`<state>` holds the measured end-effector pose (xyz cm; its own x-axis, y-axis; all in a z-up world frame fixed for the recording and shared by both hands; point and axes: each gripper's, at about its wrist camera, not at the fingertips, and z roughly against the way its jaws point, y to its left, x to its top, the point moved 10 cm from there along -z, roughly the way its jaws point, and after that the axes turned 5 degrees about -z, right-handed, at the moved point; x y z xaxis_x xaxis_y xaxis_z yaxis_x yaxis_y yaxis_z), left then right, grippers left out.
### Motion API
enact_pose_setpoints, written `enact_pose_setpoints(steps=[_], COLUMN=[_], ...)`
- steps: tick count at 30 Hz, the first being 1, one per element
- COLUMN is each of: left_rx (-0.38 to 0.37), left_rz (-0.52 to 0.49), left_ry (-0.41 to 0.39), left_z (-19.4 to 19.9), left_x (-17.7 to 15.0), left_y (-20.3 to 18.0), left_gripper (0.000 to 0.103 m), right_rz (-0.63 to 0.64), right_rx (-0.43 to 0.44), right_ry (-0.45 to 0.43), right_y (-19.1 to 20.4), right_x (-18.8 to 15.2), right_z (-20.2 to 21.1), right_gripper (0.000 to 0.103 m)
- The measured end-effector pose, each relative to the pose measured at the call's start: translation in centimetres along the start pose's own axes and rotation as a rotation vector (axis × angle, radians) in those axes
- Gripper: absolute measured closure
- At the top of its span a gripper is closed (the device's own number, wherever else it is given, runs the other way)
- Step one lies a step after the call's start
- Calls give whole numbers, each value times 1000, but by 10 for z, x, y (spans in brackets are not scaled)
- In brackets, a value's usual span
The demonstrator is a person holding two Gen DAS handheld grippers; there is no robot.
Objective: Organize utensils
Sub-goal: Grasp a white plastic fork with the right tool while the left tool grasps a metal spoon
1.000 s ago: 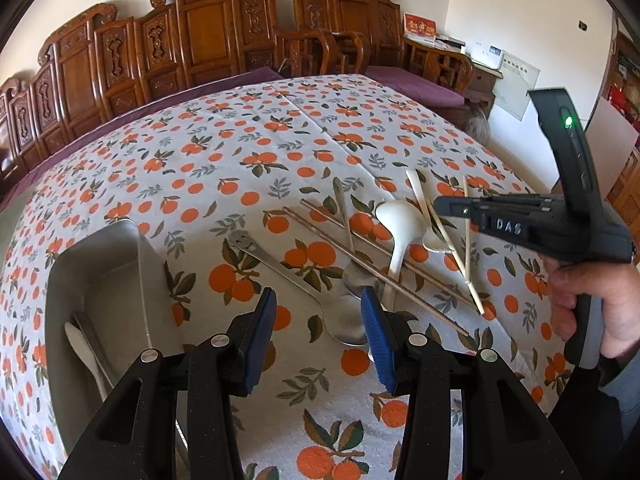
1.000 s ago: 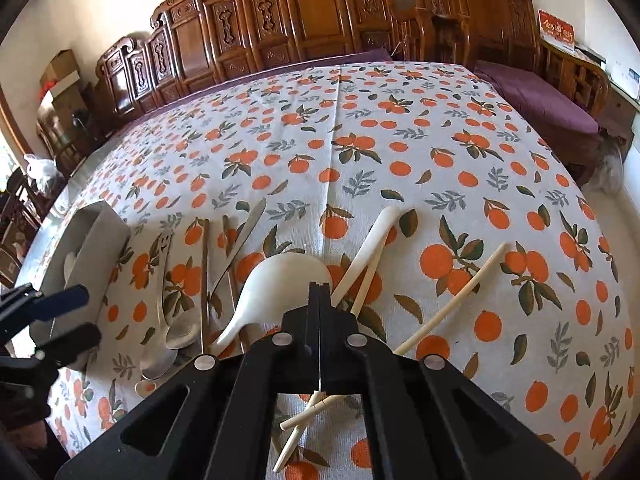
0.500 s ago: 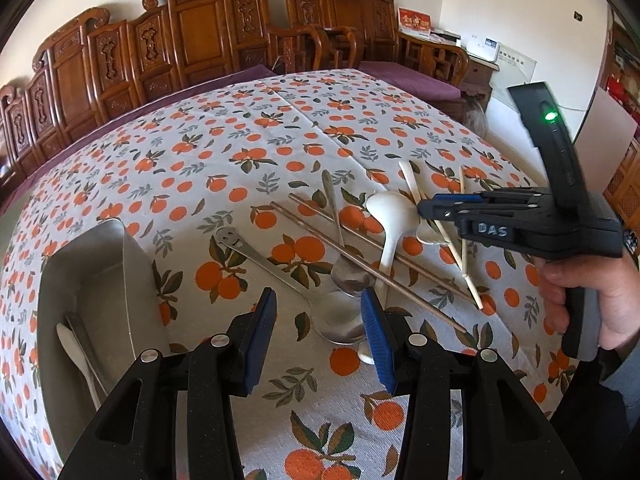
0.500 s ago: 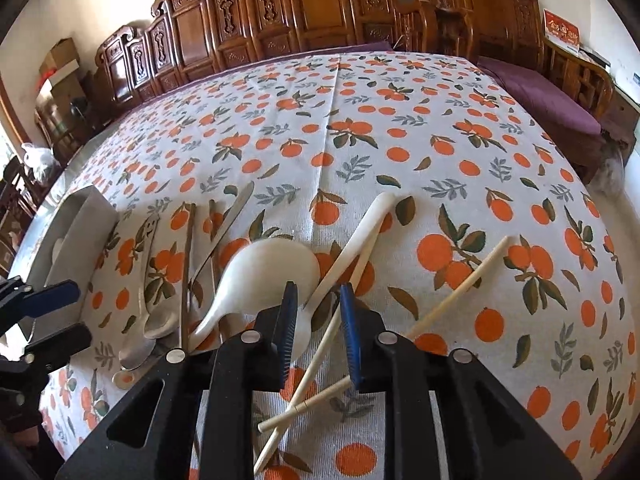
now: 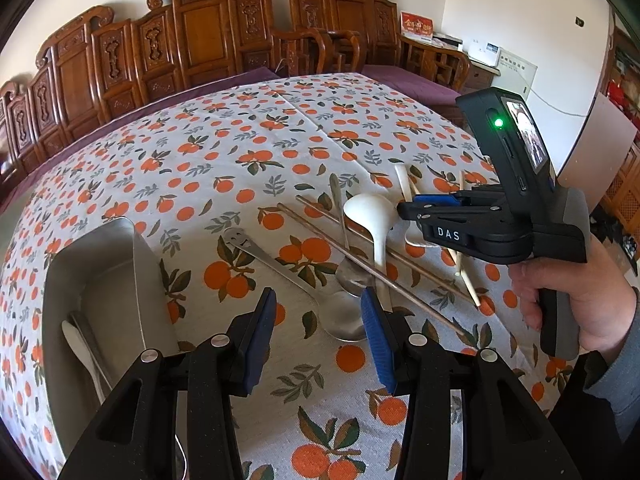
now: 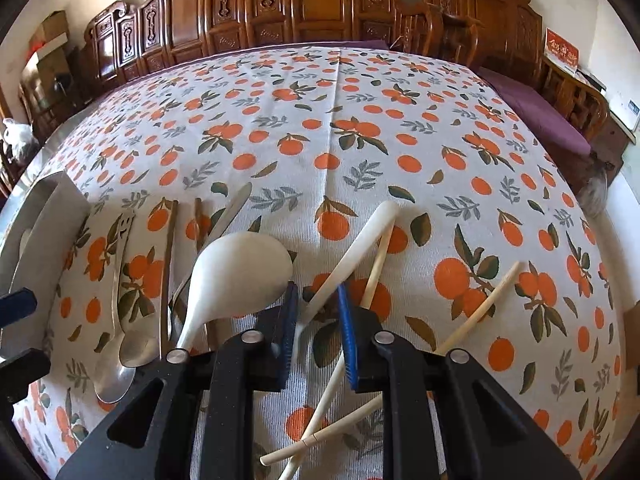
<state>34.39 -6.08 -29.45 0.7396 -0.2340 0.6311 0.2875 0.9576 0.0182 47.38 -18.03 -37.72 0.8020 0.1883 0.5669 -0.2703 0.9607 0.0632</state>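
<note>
**Utensils heaped on the orange-print cloth, my right jaws narrowing over a white handle**

Utensils lie in a loose pile on the tablecloth (image 6: pixel 340 152), patterned with oranges and leaves. From my right wrist view, the right gripper (image 6: pixel 318 332) points down at the pile with its blue pads a little apart and closing. Between them runs the slim handle of a white spoon (image 6: pixel 360 248); the pads flank it, and I cannot tell that either one presses on it yet. A pale chopstick (image 6: pixel 376 264) crosses that handle just past the right pad, and a second pale chopstick (image 6: pixel 480 304) slants away to the right, its near end passing under my gripper. Just left of the left pad sits the bowl of a large white ladle (image 6: pixel 240 268), its handle running back toward me. Further left lie two brown chopsticks (image 6: pixel 168 264) and two metal spoons (image 6: pixel 124 344), one of them with a small face cut into its handle end.

My left gripper (image 5: pixel 318 320) hangs over the near edge of the pile, jaws partly apart and holding nothing; through the gap I see cloth and the bowl of a metal spoon. A metal tray (image 5: pixel 100 280) stands on the cloth to the left of the pile, well apart from the white spoon, with a white utensil and a metal one already lying inside. My right hand (image 5: pixel 576 300) grips its tool's handle at the right edge of the left view.
</note>
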Motion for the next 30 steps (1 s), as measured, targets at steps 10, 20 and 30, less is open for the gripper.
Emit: enact_pose_setpoints(steps=[10, 20, 30], left_rx=[-1, -37, -71], left_rz=[-17, -45, -14], left_ry=[-4, 40, 125], left_z=[0, -36, -84], left_x=[7, 27, 27], left_y=[-13, -38, -50], left_gripper=[61, 75, 85], right_rz=[-80, -133, -170], right_rx=[114, 154, 188], right_ry=[-67, -88, -82], right_y=[-6, -31, -45], right_x=[14, 16, 10], right_z=[23, 35, 35], right_gripper=[96, 96, 96])
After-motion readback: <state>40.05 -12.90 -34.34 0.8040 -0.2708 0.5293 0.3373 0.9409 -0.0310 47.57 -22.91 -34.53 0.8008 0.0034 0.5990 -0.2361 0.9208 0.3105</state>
